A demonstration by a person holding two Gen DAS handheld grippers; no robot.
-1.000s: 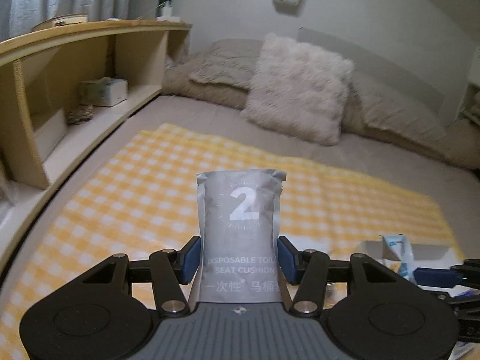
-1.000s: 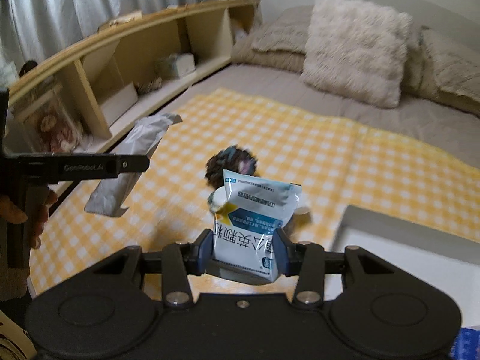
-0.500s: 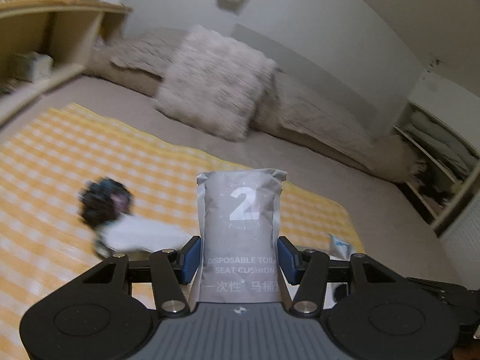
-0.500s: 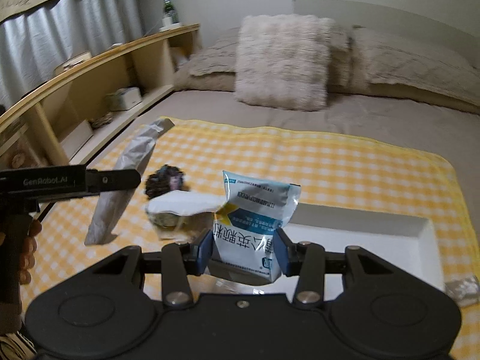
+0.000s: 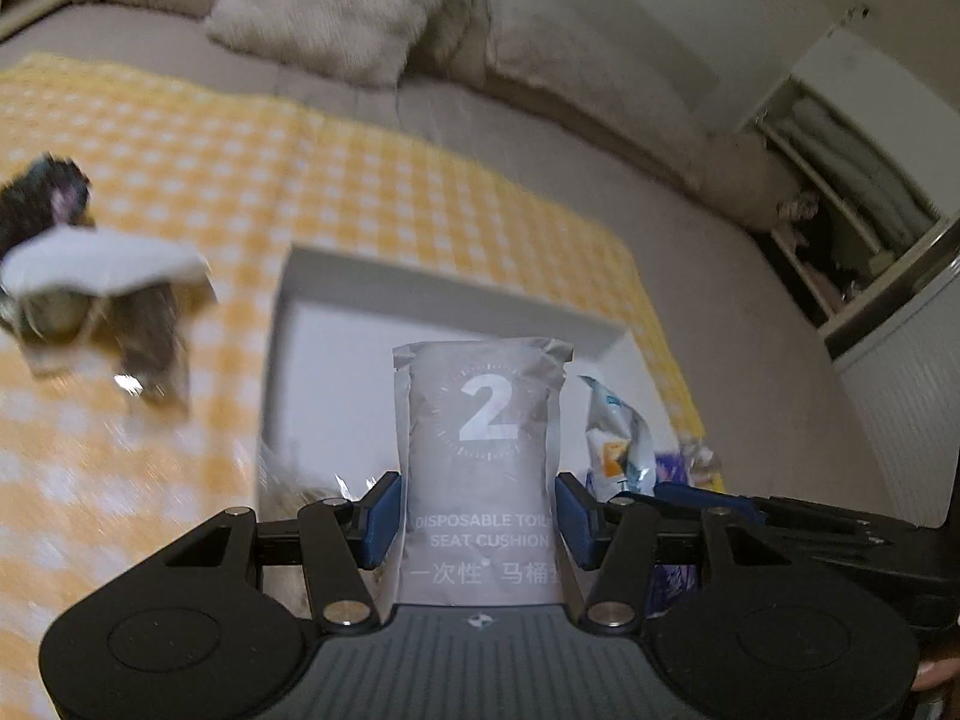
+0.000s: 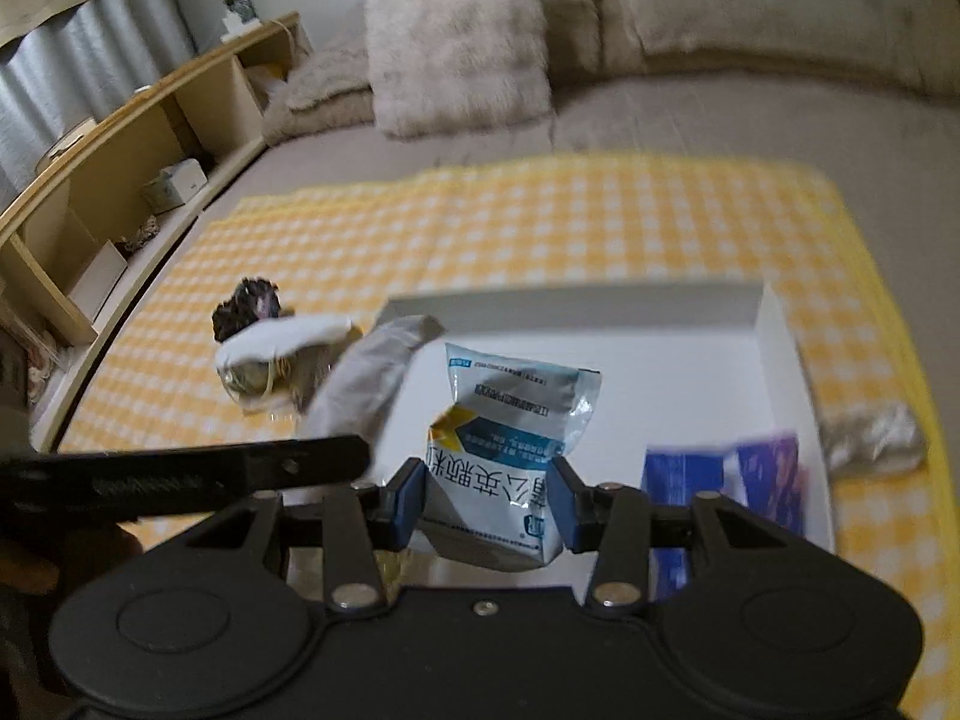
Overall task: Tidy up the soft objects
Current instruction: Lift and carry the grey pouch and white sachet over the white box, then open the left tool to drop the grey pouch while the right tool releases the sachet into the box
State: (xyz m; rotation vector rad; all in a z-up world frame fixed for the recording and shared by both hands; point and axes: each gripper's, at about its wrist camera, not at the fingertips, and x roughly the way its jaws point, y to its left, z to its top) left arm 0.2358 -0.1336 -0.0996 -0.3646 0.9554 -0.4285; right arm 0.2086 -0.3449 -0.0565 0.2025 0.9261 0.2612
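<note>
My left gripper (image 5: 478, 516) is shut on a grey disposable toilet seat cushion pouch (image 5: 480, 444) and holds it over the white tray (image 5: 420, 282). The pouch also shows in the right wrist view (image 6: 366, 378), at the tray's left edge. My right gripper (image 6: 489, 504) is shut on a white and blue packet (image 6: 510, 438) above the tray's (image 6: 570, 300) near part. That packet also shows in the left wrist view (image 5: 618, 444). A blue and purple pack (image 6: 726, 480) lies in the tray at the right.
A pile of soft items with a white piece and a dark fuzzy ball (image 6: 270, 336) lies on the yellow checked cloth (image 6: 540, 222) left of the tray. A silver pouch (image 6: 870, 438) lies right of the tray. Pillows (image 6: 456, 36) at the back, wooden shelves (image 6: 120, 180) at the left.
Both grippers have swung right and forward over the white tray, each still holding its packet. The left gripper's pouch now hangs over the tray's left edge.
</note>
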